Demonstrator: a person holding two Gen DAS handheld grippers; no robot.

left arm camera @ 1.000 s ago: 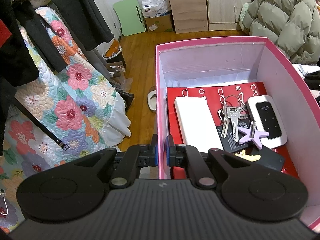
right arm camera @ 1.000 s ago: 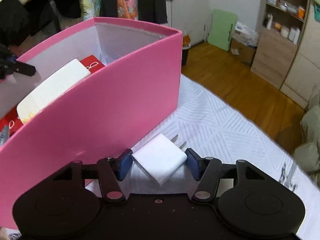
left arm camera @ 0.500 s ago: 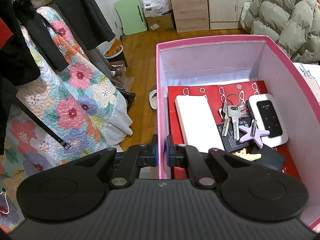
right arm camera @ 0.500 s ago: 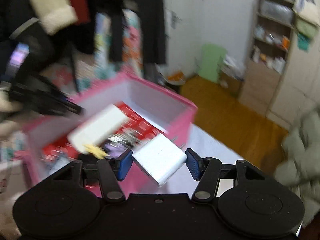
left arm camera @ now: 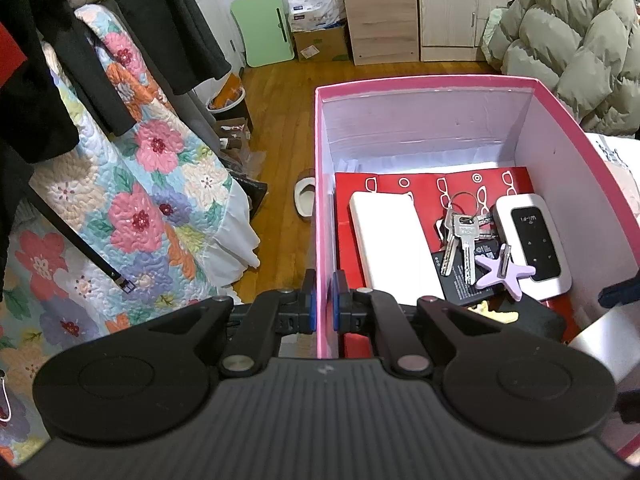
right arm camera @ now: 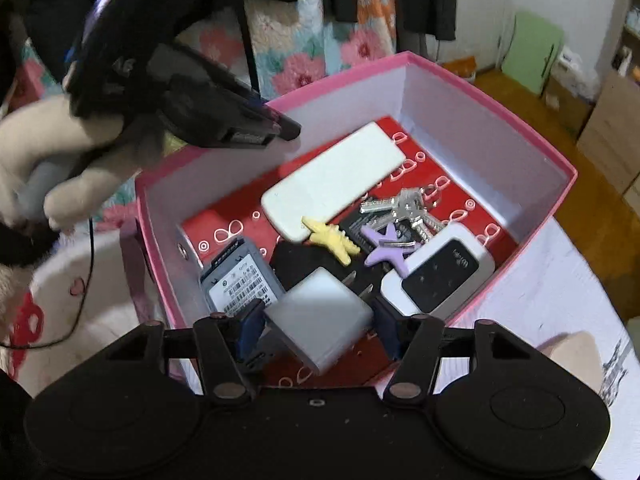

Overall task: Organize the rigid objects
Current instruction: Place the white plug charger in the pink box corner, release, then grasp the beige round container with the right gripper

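My right gripper (right arm camera: 318, 330) is shut on a white plug charger (right arm camera: 322, 316) and holds it above the near end of the pink box (right arm camera: 558, 160). The charger's edge also shows in the left wrist view (left arm camera: 608, 344). My left gripper (left arm camera: 324, 308) is shut on the box's left wall (left arm camera: 322, 216). In the box lie a white power bank (left arm camera: 392, 240), keys (left arm camera: 460, 232), a purple star (left arm camera: 504, 270), a white wifi router (left arm camera: 530, 240), a yellow star (right arm camera: 330, 238) and a grey battery (right arm camera: 240, 280).
The box stands on a white quilted bed cover (right arm camera: 560, 300). A floral quilt (left arm camera: 140, 208) and dark hanging clothes (left arm camera: 160, 20) are to the left, over wooden floor (left arm camera: 280, 128). A green puffer coat (left arm camera: 568, 32) lies at the back right.
My right gripper has risen with the charger from beside the box's outer wall to above its open top, looking down into it. My left gripper keeps its hold on the wall.
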